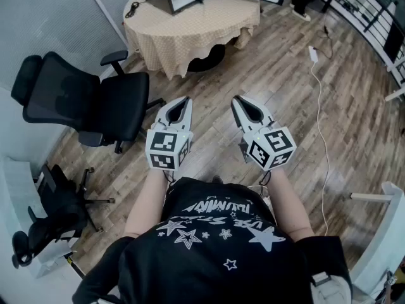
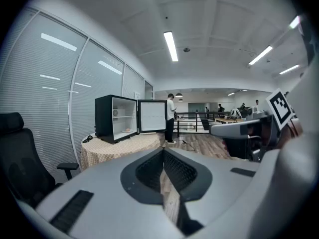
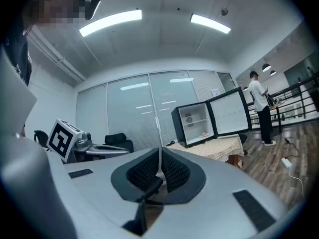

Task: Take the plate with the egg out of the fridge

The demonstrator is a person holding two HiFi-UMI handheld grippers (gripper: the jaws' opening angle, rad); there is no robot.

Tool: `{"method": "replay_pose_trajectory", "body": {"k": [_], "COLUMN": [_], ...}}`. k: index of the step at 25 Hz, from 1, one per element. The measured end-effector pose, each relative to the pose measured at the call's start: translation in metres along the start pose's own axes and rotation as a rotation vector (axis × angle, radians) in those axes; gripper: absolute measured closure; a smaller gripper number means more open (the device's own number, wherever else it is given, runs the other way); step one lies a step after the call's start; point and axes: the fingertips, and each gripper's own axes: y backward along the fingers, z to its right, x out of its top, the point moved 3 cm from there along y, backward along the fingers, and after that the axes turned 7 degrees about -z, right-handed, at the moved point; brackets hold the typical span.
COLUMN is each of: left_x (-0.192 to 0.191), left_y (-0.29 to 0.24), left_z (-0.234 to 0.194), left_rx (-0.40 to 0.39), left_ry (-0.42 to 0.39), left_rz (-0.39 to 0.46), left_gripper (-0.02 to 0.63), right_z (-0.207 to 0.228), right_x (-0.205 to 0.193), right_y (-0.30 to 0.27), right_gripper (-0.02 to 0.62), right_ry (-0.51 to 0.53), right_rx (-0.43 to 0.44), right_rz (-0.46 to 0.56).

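You're on wood floor (image 1: 285,75) in an open office, with a glass wall (image 2: 50,83) with blinds on your left. Left tongs (image 1: 183,101) and right tongs (image 1: 237,100) are both closed tip to tip and hold nothing. They're side by side, not touching.

Black office chair (image 1: 95,103) is near on the left, white cable (image 1: 319,106) on the right, bare floor between. Ahead, the round clothed tabletop (image 1: 190,24) carries the fridge (image 3: 199,121), door open. The plate (image 3: 203,134) is on its lower shelf; its contents are too small to tell. A person (image 3: 259,108) stands by the door.

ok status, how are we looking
Grippers: left gripper, right gripper shut, empty. Open fridge on table, plate on lower shelf. Nearby: chair at left, person by door.
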Motion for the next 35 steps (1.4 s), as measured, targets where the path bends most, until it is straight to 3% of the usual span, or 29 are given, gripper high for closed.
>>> {"method": "replay_pose_trajectory", "body": {"k": [9,21,28,35], "left_x": [-0.001,-0.003,-0.002,0.003], "left_y": [0.005,-0.005,-0.013,-0.034], "left_z": [-0.001,0.007,0.023,0.005], "left_rx": [-0.012,0.034,-0.013,-0.017], "left_ry": [0.003,0.017,0.001,0.011], "left_rz": [0.001,-0.020,-0.031,-0.018], "left_gripper": [0.597,0.597,0.598,0.597], "right_z": [0.010,0.028,0.035,0.046], "right_x": [0.002,-0.004,-0.015,-0.016], "right_y": [0.003,0.000,-0.003,-0.015], "right_gripper": [0.558,0.557,0.557,0.557], "right_ry": [-0.025,-0.068,-0.113,-0.108], "right_rx": [-0.069,0.039,0.020,-0.011], "right_rz": [0.024,0.041,0.018,-0.001]}}
